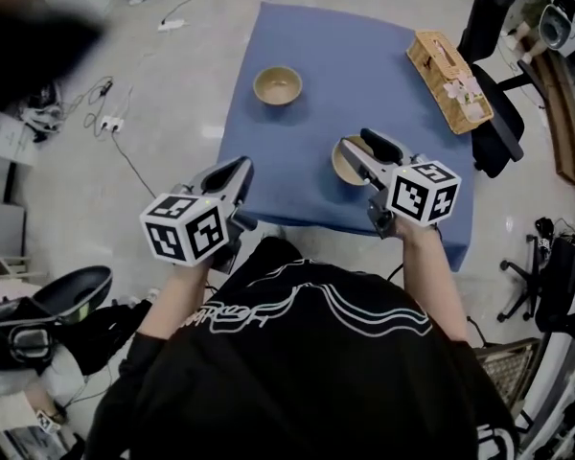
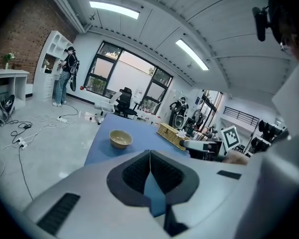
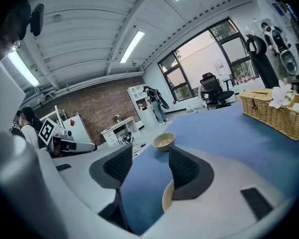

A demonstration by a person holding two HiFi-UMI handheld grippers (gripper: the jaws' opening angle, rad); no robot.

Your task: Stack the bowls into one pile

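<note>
Right gripper [image 1: 362,144], jaws spread, poised over near bowl [image 1: 340,167]; left gripper [image 1: 240,169] pressed together, empty; next, clamp that rim

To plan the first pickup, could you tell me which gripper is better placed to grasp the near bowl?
Right. The right gripper hovers directly over the near bowl, its fingers apart. The left gripper is at the table's near-left corner, fingers together, farther from either bowl.

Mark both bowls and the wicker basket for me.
Far bowl [image 1: 277,85]: head view, inside.
Near bowl [image 3: 167,195]: right gripper view, rim.
Wicker basket [image 1: 439,63]: head view, woven top.
</note>
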